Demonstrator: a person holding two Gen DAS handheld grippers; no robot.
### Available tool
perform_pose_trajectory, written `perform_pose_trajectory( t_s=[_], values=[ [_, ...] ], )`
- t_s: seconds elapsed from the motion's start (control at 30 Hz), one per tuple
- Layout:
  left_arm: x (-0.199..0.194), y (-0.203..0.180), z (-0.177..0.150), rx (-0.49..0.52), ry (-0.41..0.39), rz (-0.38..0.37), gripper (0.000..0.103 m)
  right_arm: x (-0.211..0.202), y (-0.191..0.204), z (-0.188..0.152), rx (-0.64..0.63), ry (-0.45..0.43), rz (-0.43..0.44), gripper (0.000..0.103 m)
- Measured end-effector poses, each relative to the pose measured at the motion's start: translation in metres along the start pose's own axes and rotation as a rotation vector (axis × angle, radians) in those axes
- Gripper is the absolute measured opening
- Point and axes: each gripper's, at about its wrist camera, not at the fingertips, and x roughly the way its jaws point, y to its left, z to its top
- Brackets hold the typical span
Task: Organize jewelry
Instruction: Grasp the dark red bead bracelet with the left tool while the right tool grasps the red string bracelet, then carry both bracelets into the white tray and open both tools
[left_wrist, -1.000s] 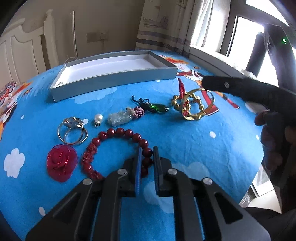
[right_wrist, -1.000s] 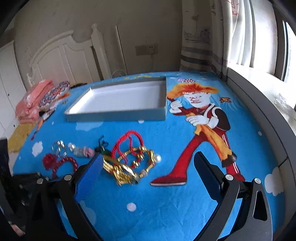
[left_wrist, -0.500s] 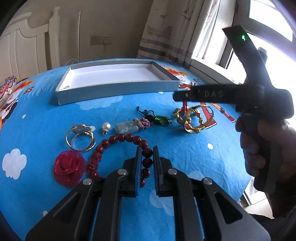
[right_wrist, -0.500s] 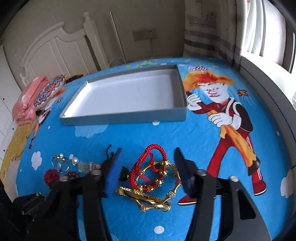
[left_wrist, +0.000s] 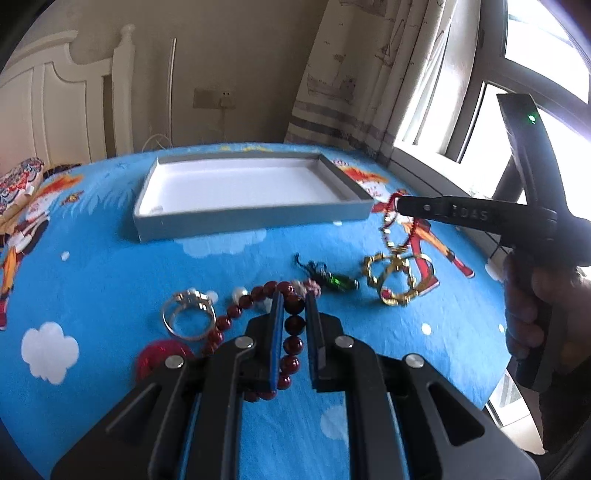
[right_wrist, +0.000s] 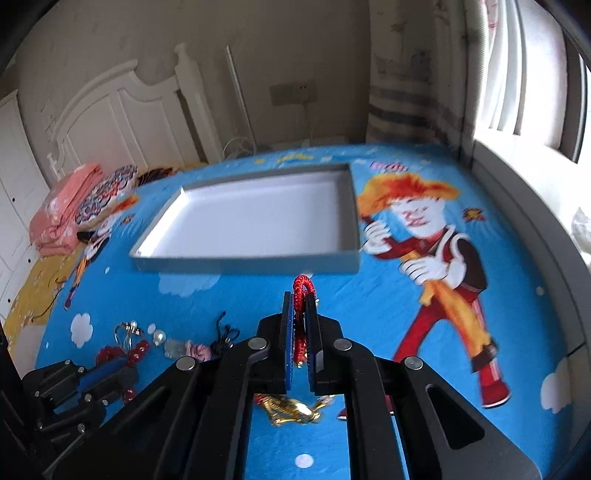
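Between the fingers of the left gripper (left_wrist: 293, 314) sits the red bead bracelet (left_wrist: 293, 325), clamped a few beads along its loop. A second ago the beads lay flat on the blue bedspread (left_wrist: 92, 266); now part of the strand rises with the fingers while the rest trails down toward the red rose ornament (left_wrist: 159, 356). The right gripper (right_wrist: 301, 325) has changed more: its fingers stood wide apart over the gold pieces a second ago, narrowed half a second ago, and are now pressed together on the red cord (right_wrist: 301, 314). Seen from the left camera, the cord and a gold chain hang from that gripper above the bed, while the gold bangle (left_wrist: 393, 282) looks to be resting on the bedspread below; whether the two are joined I cannot tell.

Both hands, then, have a piece in hold, and neither piece is in the grey tray (left_wrist: 255, 216), which lies farther back with its white floor bare. The ring (left_wrist: 189, 317), the pearl (left_wrist: 239, 293) and the green pendant (left_wrist: 341, 282) lie untouched. My judgement is that the carrying step comes next, and a dangling chain could snag on the tray's near wall.
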Motion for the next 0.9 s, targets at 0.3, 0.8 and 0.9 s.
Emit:
perform_pose_trajectory(
  t_s=[0.3, 0.8, 0.9],
  values=[
    [-0.01, 0.001, 0.026, 0.025, -0.047, 0.03, 0.011, -0.011, -0.004, 0.013, -0.001, -0.053, -0.021, 0.008],
    [-0.009, 0.011, 0.104, 0.064, -0.136, 0.056, 0.011, 0.004, 0.021, 0.044, -0.026, -0.107, 0.0, 0.008],
    [0.003, 0.015, 0.117, 0.058, -0.133, 0.071, 0.011, 0.013, 0.022, 0.055, -0.023, -0.113, -0.011, 0.008]
  ],
)
